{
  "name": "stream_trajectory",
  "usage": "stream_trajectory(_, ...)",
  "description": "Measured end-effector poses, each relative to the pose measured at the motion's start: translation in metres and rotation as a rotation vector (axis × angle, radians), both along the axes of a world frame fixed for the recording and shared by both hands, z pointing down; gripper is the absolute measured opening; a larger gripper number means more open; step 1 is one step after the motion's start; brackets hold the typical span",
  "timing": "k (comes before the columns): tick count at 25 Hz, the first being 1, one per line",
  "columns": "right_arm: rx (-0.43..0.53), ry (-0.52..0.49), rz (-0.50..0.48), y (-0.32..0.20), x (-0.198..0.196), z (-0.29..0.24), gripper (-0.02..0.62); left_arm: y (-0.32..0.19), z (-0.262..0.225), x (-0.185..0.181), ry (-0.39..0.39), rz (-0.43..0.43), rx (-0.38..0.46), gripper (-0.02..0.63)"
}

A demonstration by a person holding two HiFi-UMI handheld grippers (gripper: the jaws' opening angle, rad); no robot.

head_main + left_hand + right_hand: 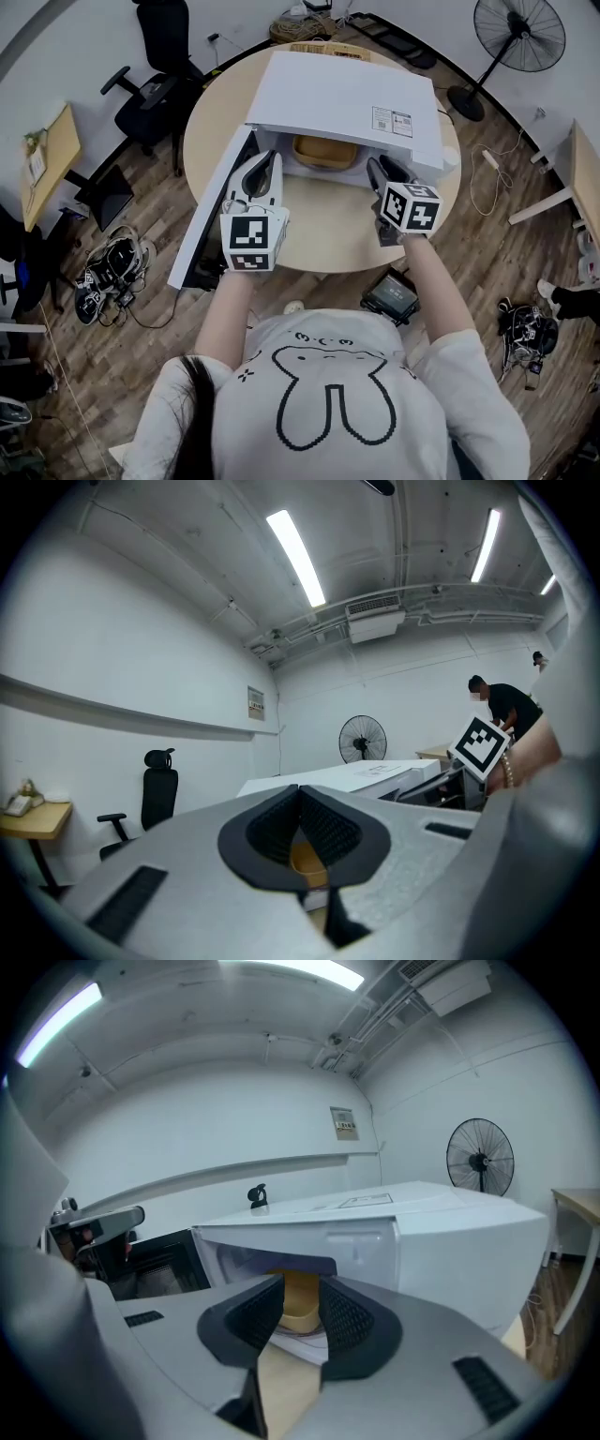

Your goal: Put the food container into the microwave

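The container (324, 152) is already set inside the microwave (347, 98) at twelve o'clock. The door (199, 225) is open, so closing is probably left. The left gripper (265, 161) is pinched together, empty; the right gripper (376, 169) is parted, empty.

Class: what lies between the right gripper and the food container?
Only bare table and the open microwave's floor; the head view shows it.

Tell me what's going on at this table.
A person stands at a round table with a tool in each hand, facing a white microwave. Its door hangs open on the left. The tan food container already sits inside the cavity. Neither tool grips anything. The left tool has its jaws meeting at the tips, and the right tool has its jaws slightly apart. Both point at the opening.
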State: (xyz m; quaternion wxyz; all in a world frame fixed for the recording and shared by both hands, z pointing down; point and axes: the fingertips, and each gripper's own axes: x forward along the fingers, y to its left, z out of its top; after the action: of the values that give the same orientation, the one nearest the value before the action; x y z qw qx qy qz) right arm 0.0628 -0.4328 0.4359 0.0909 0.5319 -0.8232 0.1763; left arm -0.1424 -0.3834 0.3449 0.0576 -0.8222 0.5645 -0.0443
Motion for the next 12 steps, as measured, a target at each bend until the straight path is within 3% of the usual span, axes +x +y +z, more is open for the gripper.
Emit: stream_trajectory(12,0.175,0.137,-0.047,0.028,0.003,-0.043,0.112,0.003,-0.011,-0.005,0.013,-0.003,0.026,0.008)
